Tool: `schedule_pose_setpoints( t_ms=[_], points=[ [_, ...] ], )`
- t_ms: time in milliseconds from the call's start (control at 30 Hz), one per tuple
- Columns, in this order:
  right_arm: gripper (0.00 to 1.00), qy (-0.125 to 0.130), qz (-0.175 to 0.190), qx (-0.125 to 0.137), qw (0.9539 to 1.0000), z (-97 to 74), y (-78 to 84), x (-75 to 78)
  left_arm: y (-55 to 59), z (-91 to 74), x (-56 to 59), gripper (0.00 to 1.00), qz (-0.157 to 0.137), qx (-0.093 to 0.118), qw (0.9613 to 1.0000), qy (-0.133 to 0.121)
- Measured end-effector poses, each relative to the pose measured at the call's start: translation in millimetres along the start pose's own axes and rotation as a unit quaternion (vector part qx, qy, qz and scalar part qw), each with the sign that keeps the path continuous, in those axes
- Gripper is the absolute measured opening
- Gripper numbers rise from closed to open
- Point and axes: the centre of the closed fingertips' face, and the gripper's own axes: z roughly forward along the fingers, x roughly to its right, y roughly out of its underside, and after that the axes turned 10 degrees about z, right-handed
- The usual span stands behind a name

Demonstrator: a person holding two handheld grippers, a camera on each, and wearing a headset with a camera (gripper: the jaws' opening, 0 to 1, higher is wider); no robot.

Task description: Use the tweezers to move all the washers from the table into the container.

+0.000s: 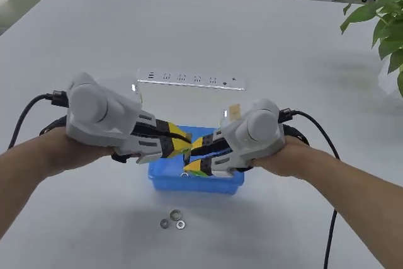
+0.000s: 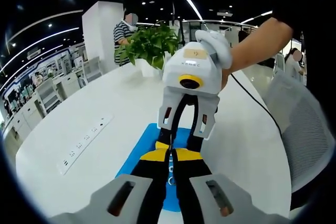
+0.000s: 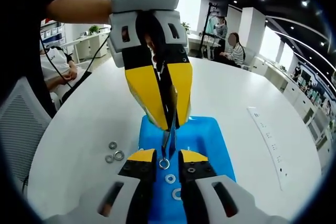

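Open-plan office spread out behind a wide white worktop (image 1: 264, 42), where a white power strip (image 1: 189, 80) lay beyond the shallow blue plastic container (image 1: 189, 184). Both grippers met above the container. The left gripper (image 3: 169, 121) had its yellow-tipped fingers pressed together on the slim dark metal tweezers (image 3: 166, 142), which pointed down into the container. The right gripper (image 3: 168, 158) had its fingers a little apart, one either side of the tweezer tips. One small silver ring washer (image 3: 164, 163) sat right at those tips; whether pinched or already let go, I could not tell. Two more washers (image 3: 170, 178) lay inside the container. Three washers (image 1: 175, 216) lay on the worktop just outside it, so I judged the job roughly half done.
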Motion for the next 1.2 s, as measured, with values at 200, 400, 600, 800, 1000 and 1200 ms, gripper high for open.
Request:
schedule_pose_setpoints(
  t_ms=[200,400,600,800,1000,1200],
  points=[
    [0.20,0.008,-0.001,0.002,1.0000,-8.2,-2.9,-3.5,-6.8,-3.8,1.3,0.07,0.002,-0.001,1.0000,-0.002],
    [0.24,0.018,0.008,0.004,0.9998,-19.7,-3.1,-7.2,-14.5,-8.1,3.6,0.07,0.005,0.001,1.0000,-0.003],
    [0.27,0.030,0.018,0.007,0.9994,-34.4,-2.8,-14.1,-21.6,-13.6,10.0,0.07,0.007,0.003,1.0000,-0.002],
    [0.31,0.042,0.032,0.010,0.9985,-49.1,2.4,-22.0,-25.9,-18.9,16.3,0.07,0.009,0.000,1.0000,-0.004],
    [0.37,0.052,0.046,0.014,0.9975,-60.1,7.0,-29.9,-30.1,-23.0,24.0,0.06,0.009,0.000,1.0000,-0.003],
    [0.43,0.061,0.059,0.020,0.9961,-70.3,11.0,-37.5,-32.0,-26.2,31.6,0.06,0.008,0.003,1.0000,-0.003]
  ],
)
